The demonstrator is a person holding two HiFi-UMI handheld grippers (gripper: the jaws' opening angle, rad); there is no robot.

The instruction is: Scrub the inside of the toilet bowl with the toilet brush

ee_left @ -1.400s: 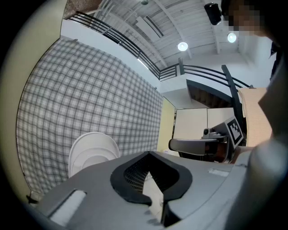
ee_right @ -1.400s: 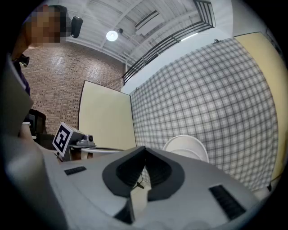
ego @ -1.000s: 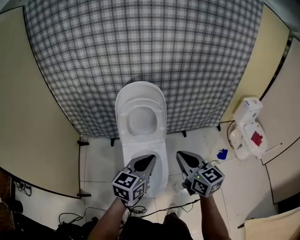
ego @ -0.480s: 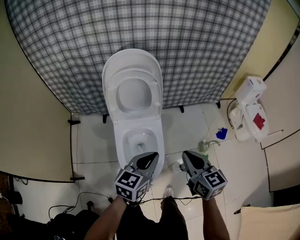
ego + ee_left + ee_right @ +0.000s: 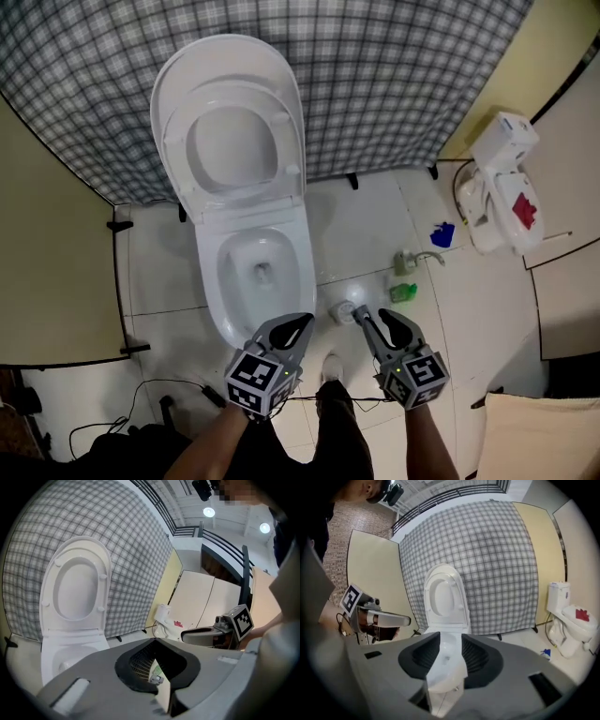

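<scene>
Toilet bowl (image 5: 303,274): seen at the left centre of the tiled floor, with the seat (image 5: 234,94) and the lid (image 5: 225,52) raised against the far checked curtain (image 5: 394,75).
Toilet brush: cannot be picked out with certainty. A small round white object (image 5: 345,312) is seen on the floor just right of the bowl's near end.
Left gripper (image 5: 302,321): held over the near rim of the bowl. Its jaws are pressed together at the tips and nothing is pinched.
Right gripper (image 5: 373,316): held over the floor to the right of the bowl, just near of the round white object. Its jaws have just been opening and are now spread. Nothing is held between them, and only the bowl is seen through the gap.
Floor items: a green bottle (image 5: 403,292) lies to the right of the round object, and a blue object (image 5: 442,233) lies farther off.
Far right: a second, smaller white toilet (image 5: 497,192) with a red patch on it stands by the wall.
Near left: cables (image 5: 155,412) are seen on the floor.
</scene>
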